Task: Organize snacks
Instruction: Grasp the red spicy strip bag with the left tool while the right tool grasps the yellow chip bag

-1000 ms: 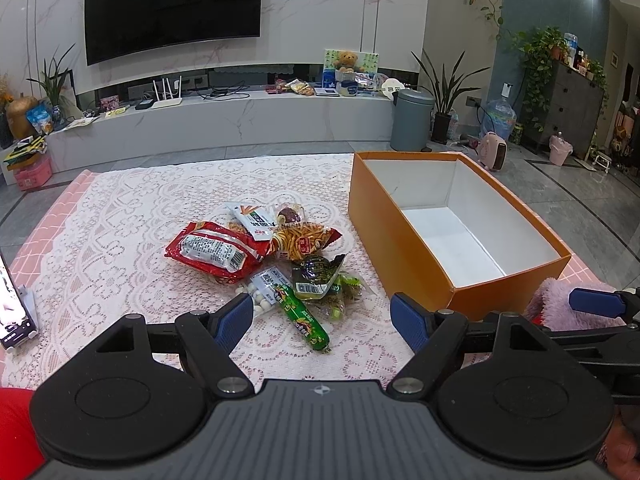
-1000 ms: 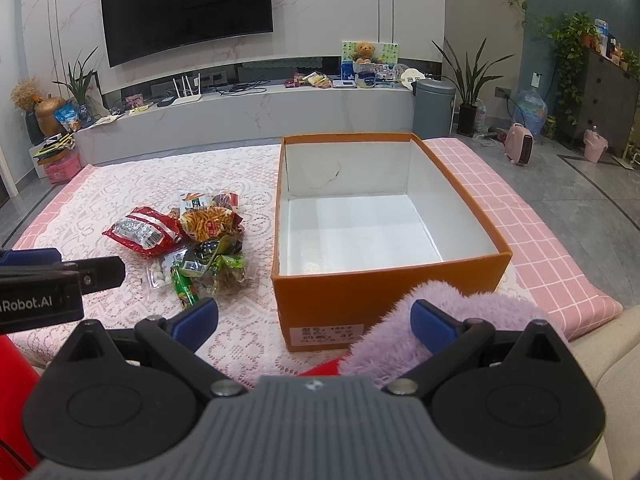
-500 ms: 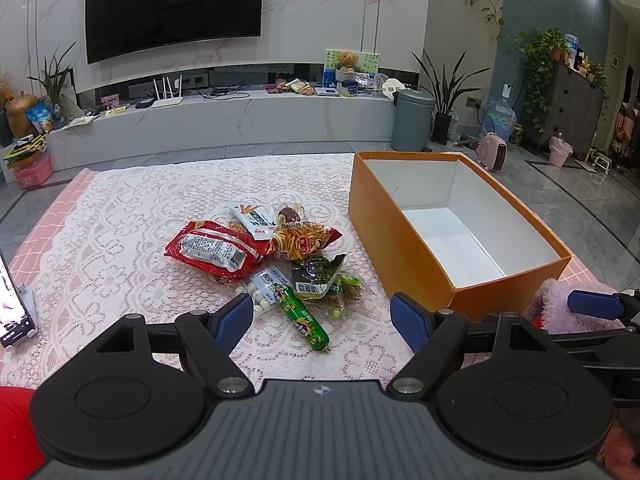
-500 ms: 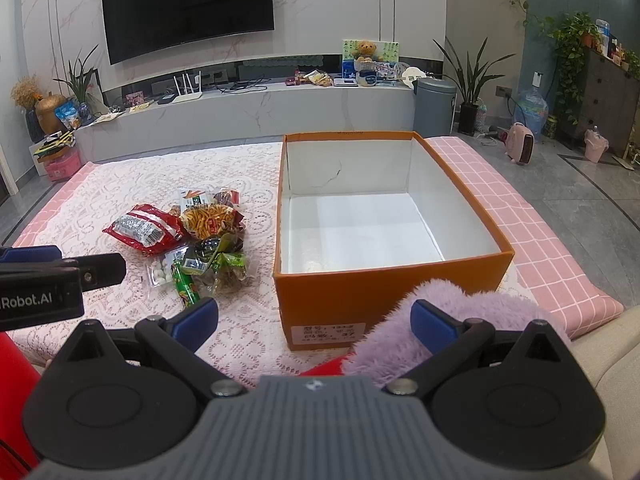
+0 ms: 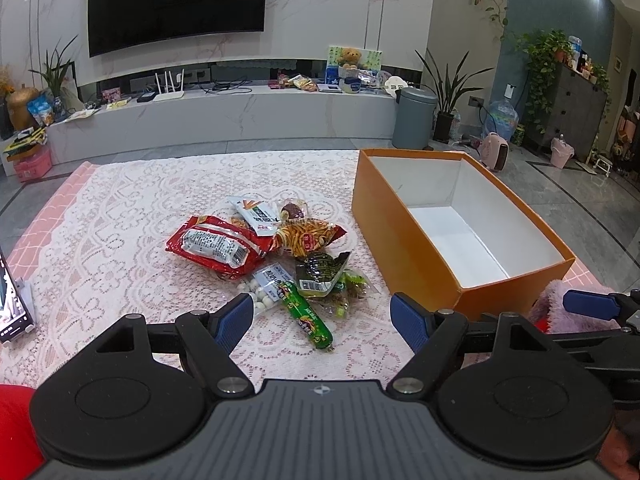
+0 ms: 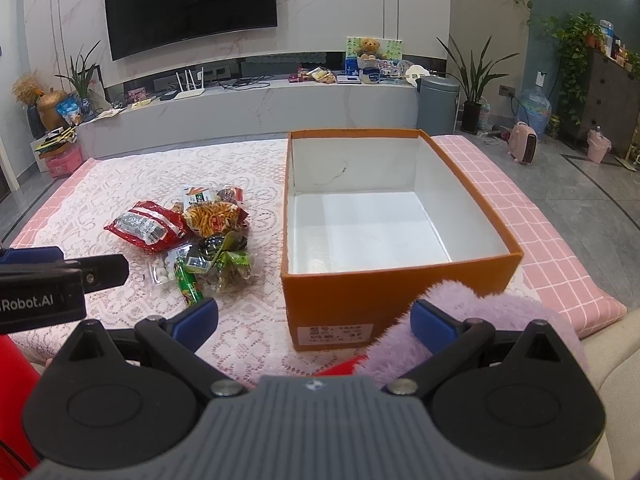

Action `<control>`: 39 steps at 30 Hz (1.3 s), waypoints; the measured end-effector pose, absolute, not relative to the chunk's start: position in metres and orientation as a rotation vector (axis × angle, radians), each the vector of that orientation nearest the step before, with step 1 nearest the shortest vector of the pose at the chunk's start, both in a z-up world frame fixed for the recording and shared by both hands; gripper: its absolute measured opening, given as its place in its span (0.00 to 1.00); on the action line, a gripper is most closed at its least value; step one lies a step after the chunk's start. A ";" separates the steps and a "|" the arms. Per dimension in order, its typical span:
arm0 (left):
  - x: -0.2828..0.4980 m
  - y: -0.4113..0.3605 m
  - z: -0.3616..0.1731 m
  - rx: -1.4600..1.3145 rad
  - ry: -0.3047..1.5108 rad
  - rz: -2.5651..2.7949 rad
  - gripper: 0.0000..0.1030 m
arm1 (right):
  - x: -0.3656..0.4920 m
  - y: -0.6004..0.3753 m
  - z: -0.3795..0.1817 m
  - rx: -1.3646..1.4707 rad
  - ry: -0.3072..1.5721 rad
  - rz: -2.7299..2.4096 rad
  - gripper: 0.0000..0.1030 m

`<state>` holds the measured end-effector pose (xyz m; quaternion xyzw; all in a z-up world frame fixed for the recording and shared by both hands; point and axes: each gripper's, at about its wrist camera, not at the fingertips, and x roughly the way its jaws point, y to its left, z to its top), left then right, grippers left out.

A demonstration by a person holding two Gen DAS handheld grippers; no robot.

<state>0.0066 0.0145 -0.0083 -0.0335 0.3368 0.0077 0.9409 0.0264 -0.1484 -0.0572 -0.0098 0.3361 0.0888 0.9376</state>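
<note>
Presently on the worktop [image 5: 120, 216], which is covered by a white lace cloth over pink check:

1. Orange box [image 6: 400, 292], open-topped, white inside, nothing in it. Sits toward the right edge of the worktop, one short side facing the near edge.

2. Snack pile [image 5: 276, 256], just left of the box and not touching it, about midway between the near and far edges. Contents:
- red packet [image 5: 216, 246], largest, on the pile's left;
- packet of orange sticks [image 5: 306, 236];
- white sachet [image 5: 256, 216] at the far side;
- dark green pouch [image 5: 318, 274];
- clear bag of white sweets [image 5: 260, 296];
- green sausage stick [image 5: 306, 316], nearest the near edge.
The packets overlap one another.

3. Left tongs [image 5: 322, 314], spread wide, holding nothing, raised over the near edge and facing the sausage stick.

4. Right tongs [image 6: 314, 320], likewise spread and empty, facing the box's near wall. A purple fluffy sleeve [image 6: 472, 320] lies across their right finger.

5. Phone [image 5: 12, 312] at the left edge.

Condition: no snack boxed yet; the task is judged barely begun.

Risks: the packets are slippery and layered, so a pinch on the sausage stick may catch the sweet bag or green pouch beside it and drag them. The stick is round and may roll out of a shallow grip. A low carry could clip the box wall and shove the box toward the right edge. The sleeve could snag in the right tongs.
</note>
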 end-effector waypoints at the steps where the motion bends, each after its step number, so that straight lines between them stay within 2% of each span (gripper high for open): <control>1: 0.008 0.017 -0.008 -0.081 0.691 0.019 0.86 | 0.028 -0.146 -0.057 -0.023 0.683 0.188 0.97; 4: 0.015 0.032 -0.008 -0.121 0.704 0.020 0.78 | 0.034 -0.140 -0.057 -0.031 0.663 0.224 0.97; 6: 0.020 0.041 -0.011 -0.144 0.718 0.013 0.70 | 0.039 -0.133 -0.056 -0.044 0.641 0.259 0.92; 8: 0.024 0.049 -0.014 -0.154 0.730 0.012 0.65 | 0.045 -0.125 -0.057 -0.065 0.633 0.288 0.79; 12: 0.034 0.063 -0.020 -0.154 0.759 0.004 0.51 | 0.059 -0.105 -0.061 -0.096 0.642 0.357 0.66; 14: 0.040 0.072 -0.022 -0.175 0.770 0.002 0.51 | 0.065 -0.095 -0.063 -0.110 0.649 0.392 0.54; 16: 0.045 0.083 -0.024 -0.192 0.779 0.019 0.51 | 0.073 -0.086 -0.066 -0.126 0.660 0.427 0.50; 25: 0.084 0.110 -0.031 -0.207 0.793 0.053 0.56 | 0.121 -0.049 -0.074 -0.151 0.704 0.504 0.51; 27: 0.094 0.117 -0.036 -0.217 0.810 0.070 0.59 | 0.132 -0.041 -0.075 -0.177 0.711 0.505 0.55; 28: 0.099 0.122 -0.039 -0.237 0.821 0.076 0.60 | 0.137 -0.037 -0.077 -0.185 0.715 0.506 0.62; 31: 0.116 0.140 -0.052 -0.313 0.855 0.104 0.65 | 0.153 -0.025 -0.082 -0.223 0.719 0.504 0.67; 32: 0.122 0.145 -0.056 -0.333 0.868 0.116 0.67 | 0.159 -0.021 -0.085 -0.240 0.718 0.498 0.72; 37: 0.152 0.165 -0.073 -0.444 0.922 0.169 0.73 | 0.189 -0.002 -0.099 -0.286 0.721 0.479 0.80; 39: 0.163 0.171 -0.080 -0.471 0.942 0.188 0.74 | 0.199 0.007 -0.103 -0.307 0.704 0.473 0.80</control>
